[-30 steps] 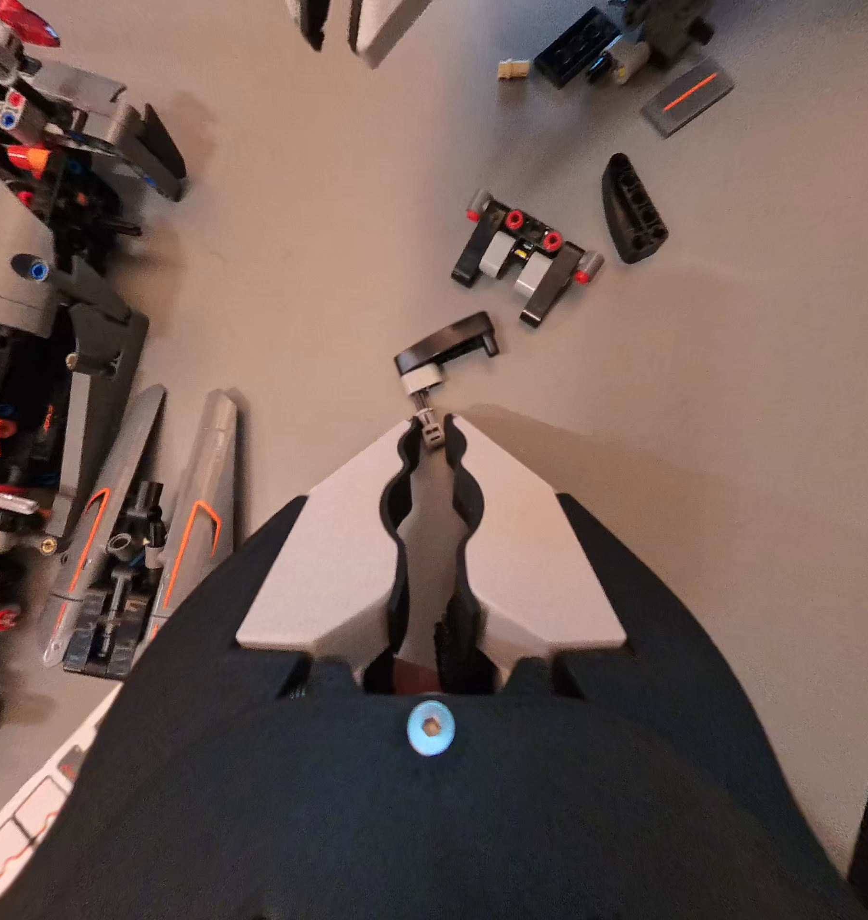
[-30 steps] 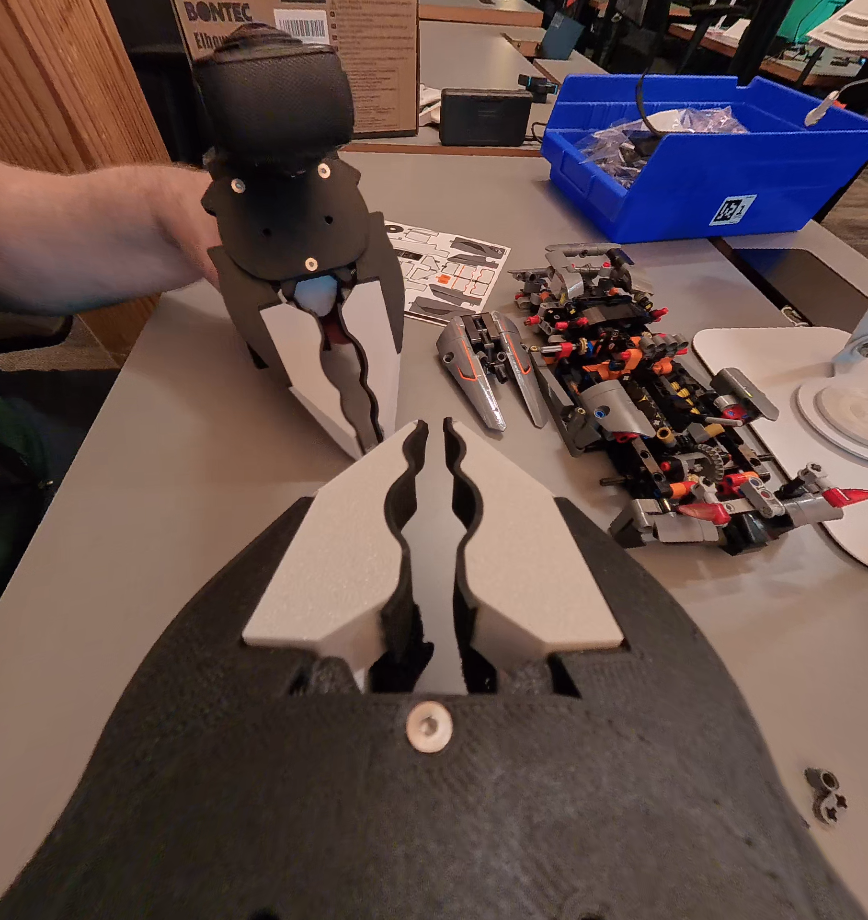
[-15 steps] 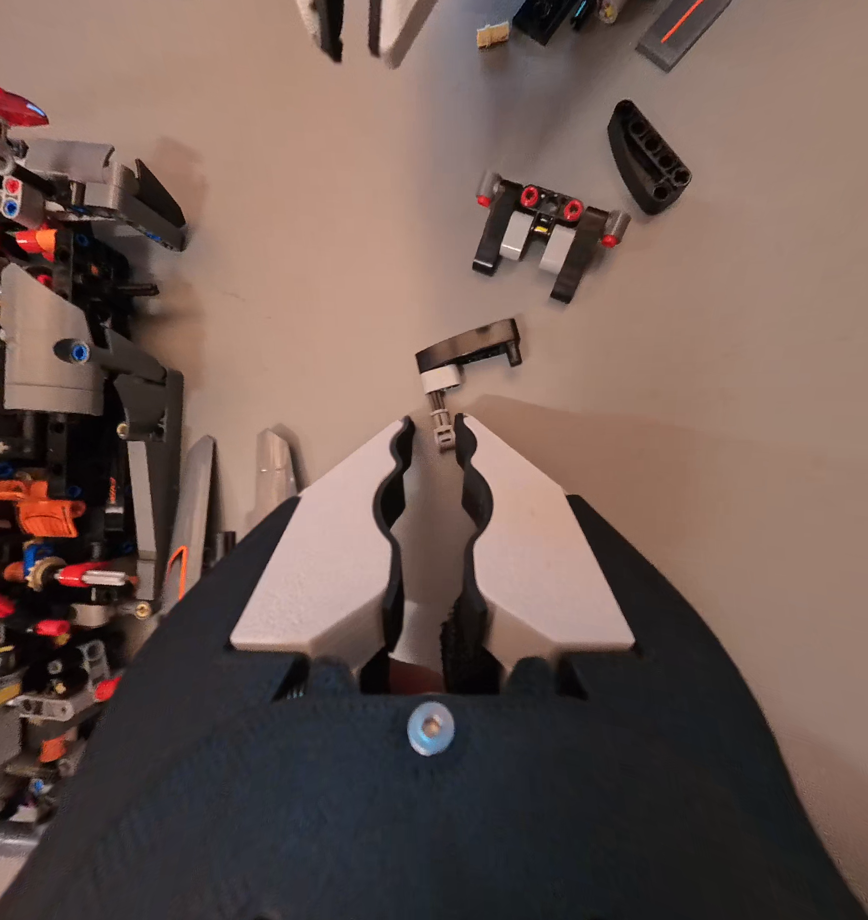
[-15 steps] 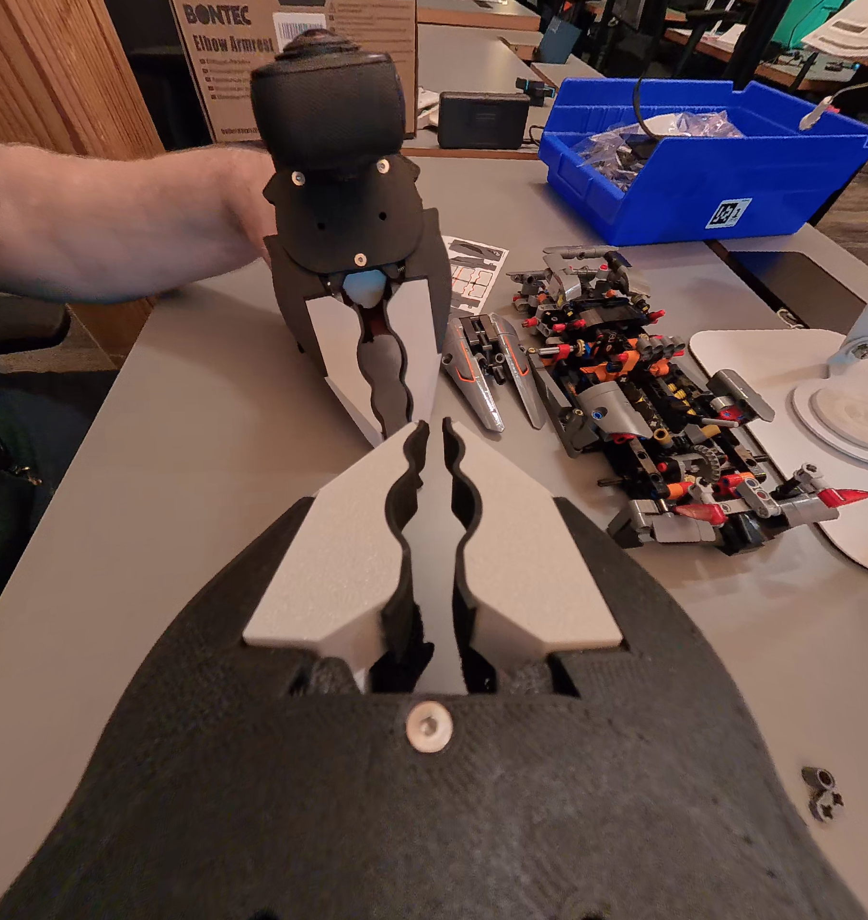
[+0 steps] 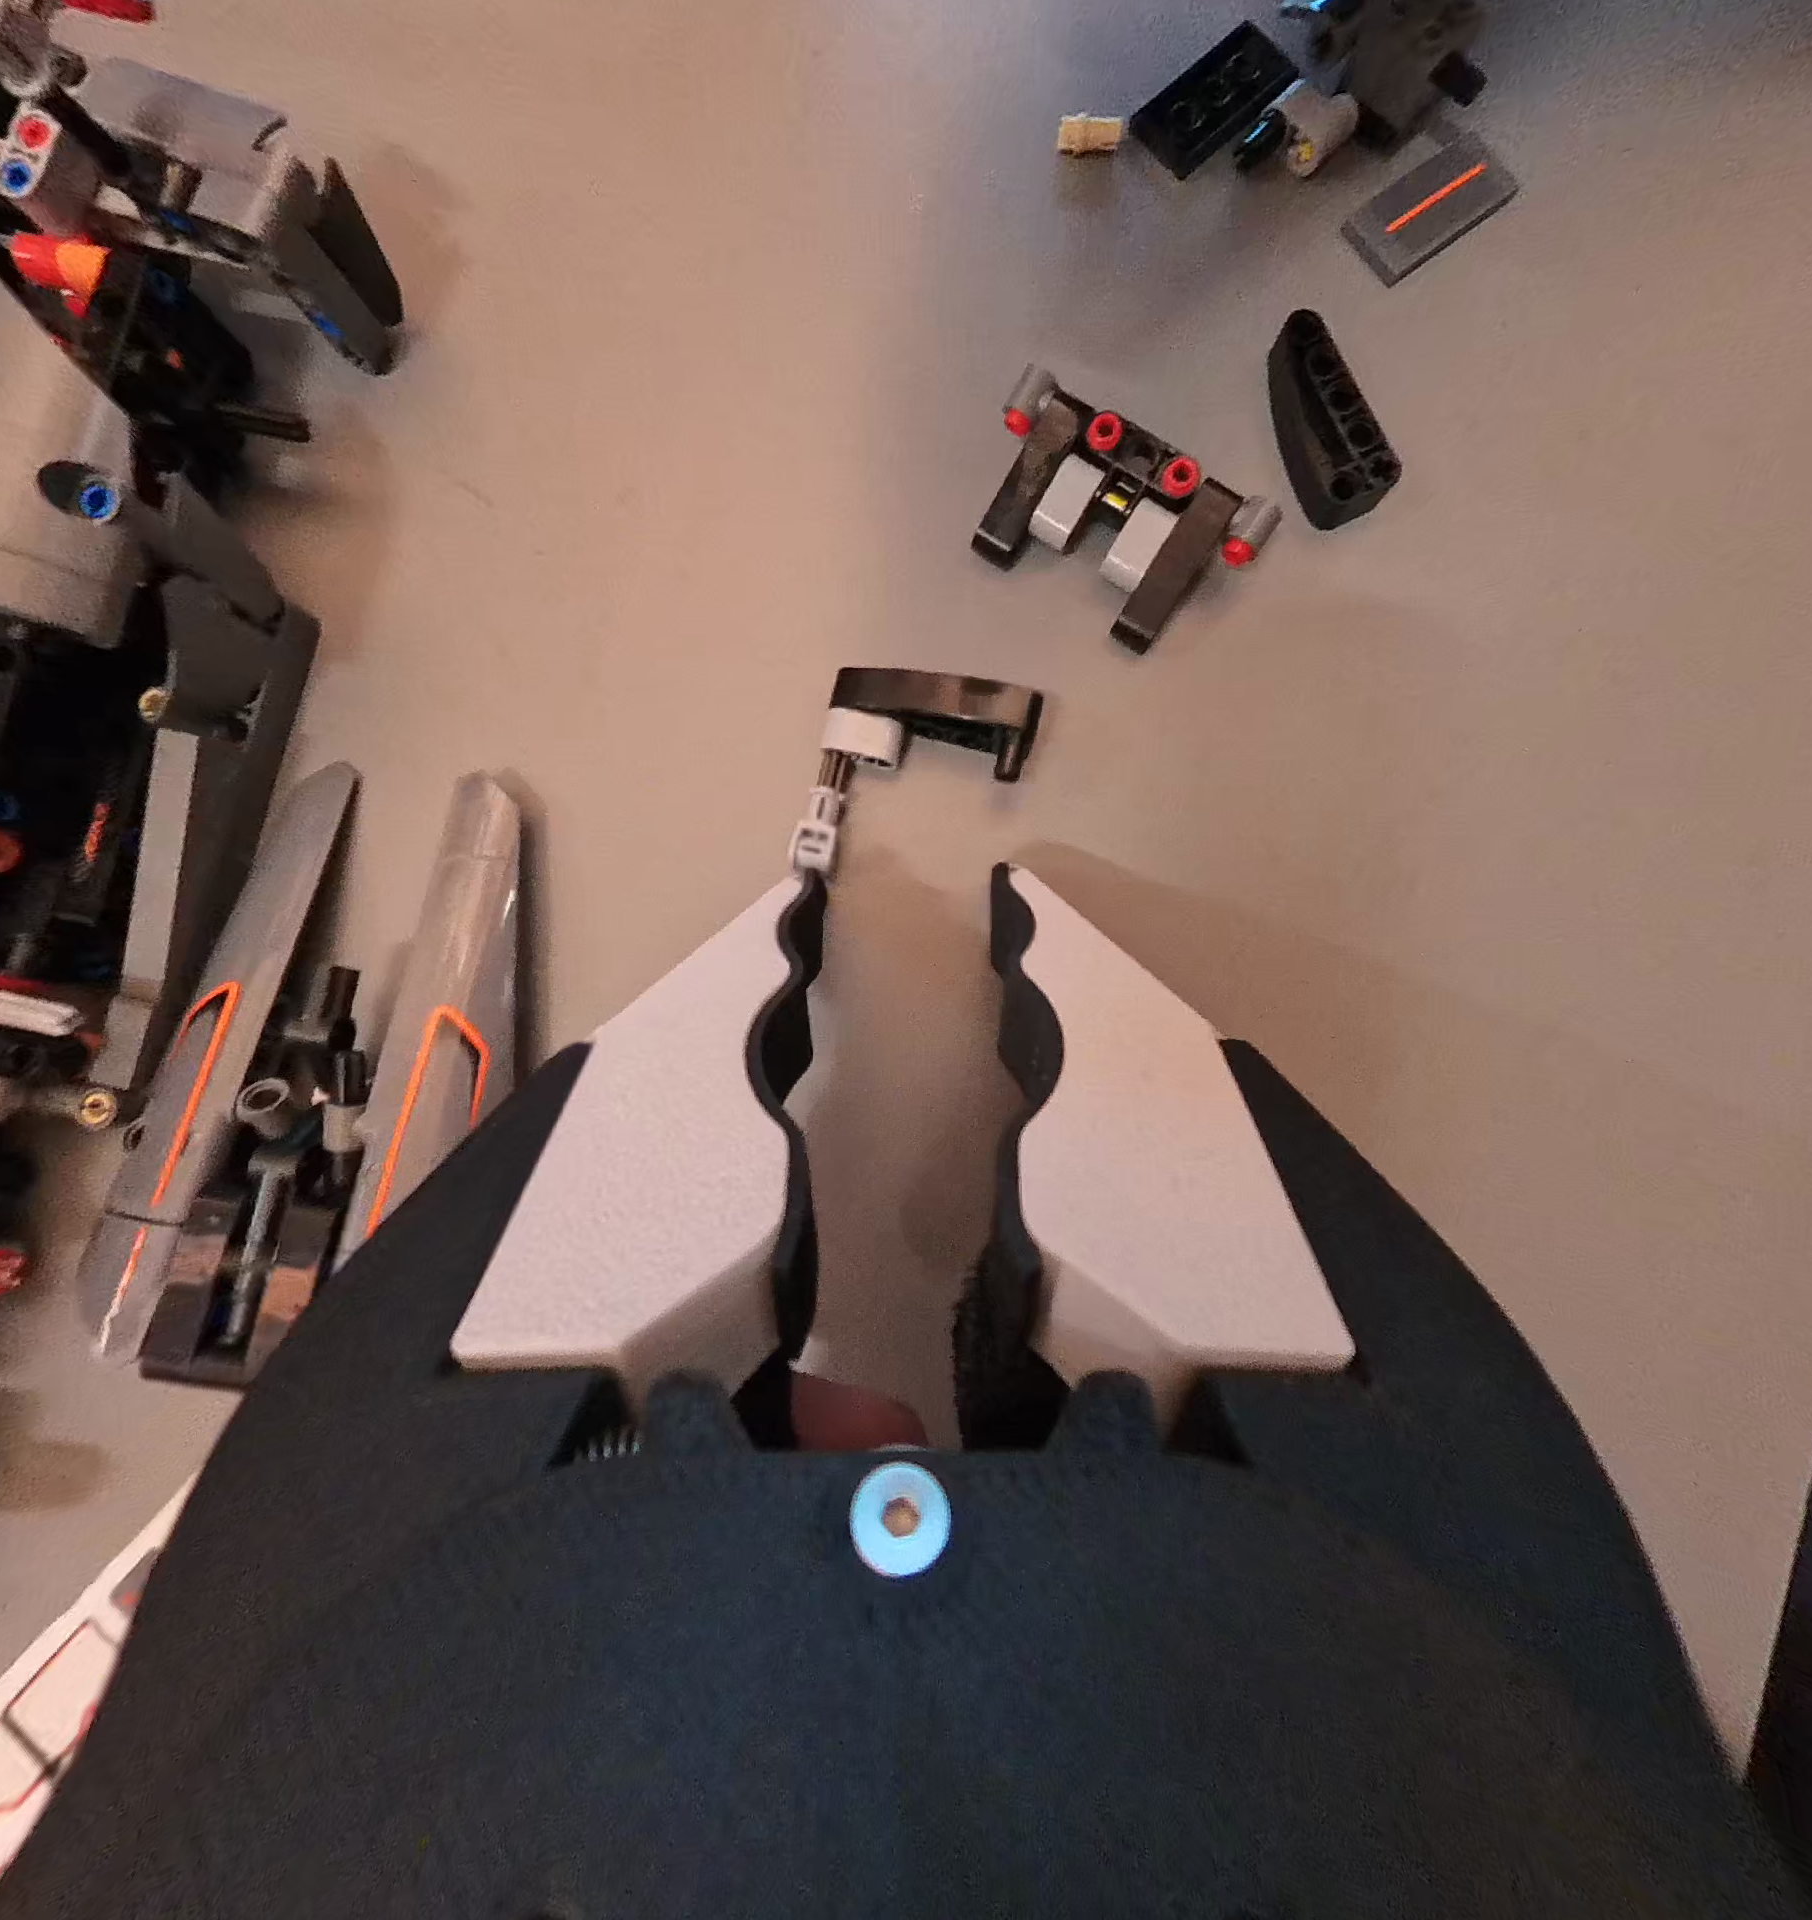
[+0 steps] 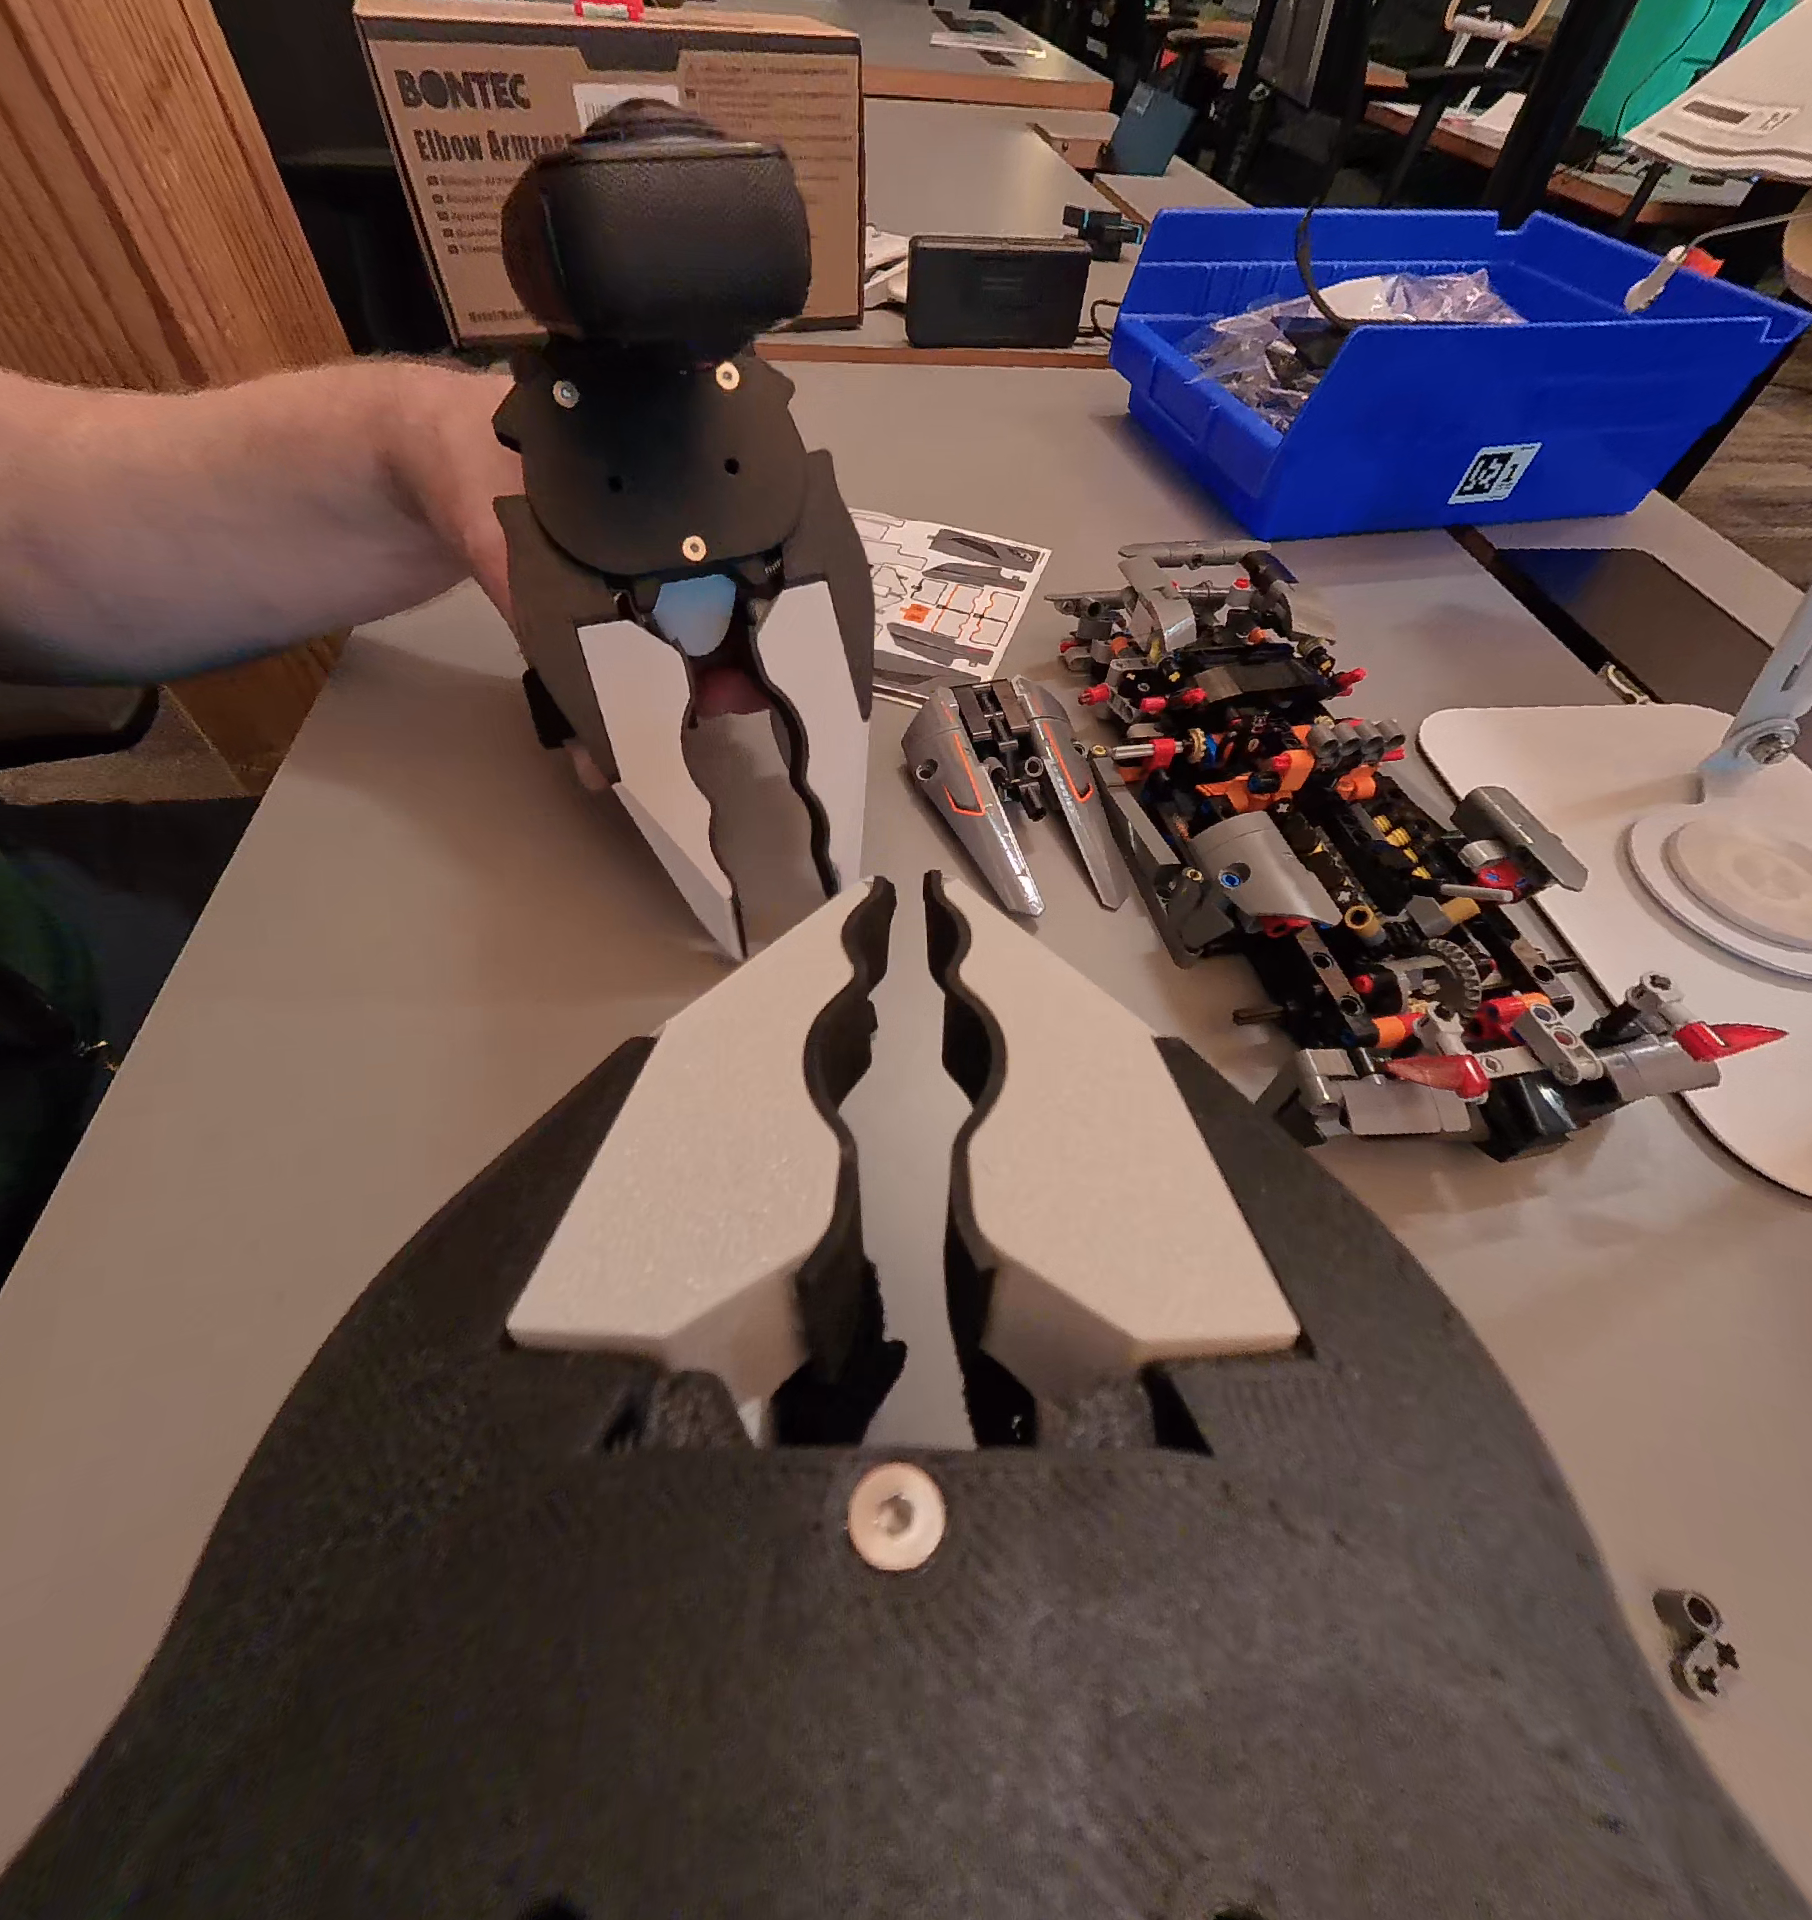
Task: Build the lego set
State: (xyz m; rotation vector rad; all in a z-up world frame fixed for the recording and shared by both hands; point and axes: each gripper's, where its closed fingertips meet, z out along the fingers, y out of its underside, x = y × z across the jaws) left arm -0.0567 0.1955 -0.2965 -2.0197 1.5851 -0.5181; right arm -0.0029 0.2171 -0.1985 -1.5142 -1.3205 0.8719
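The half-built car [image 6: 1380,873] sits at three o'clock on the table [image 6: 362,1039]. The left gripper [image 5: 897,883], pinching a moment ago, has spread and released the small black-and-grey piece [image 5: 912,727] at twelve; regrasping looks likely. The right gripper [image 6: 907,894] hovers nearly closed, empty.

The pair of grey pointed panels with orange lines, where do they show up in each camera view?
Left wrist view: the grey pointed panels lie at lower left, tips pointing up the picture, left of the left gripper.
Right wrist view: the same panels lie at centre, just beyond the right gripper.
Shared landmark: the half-built car, right beside them in both views.
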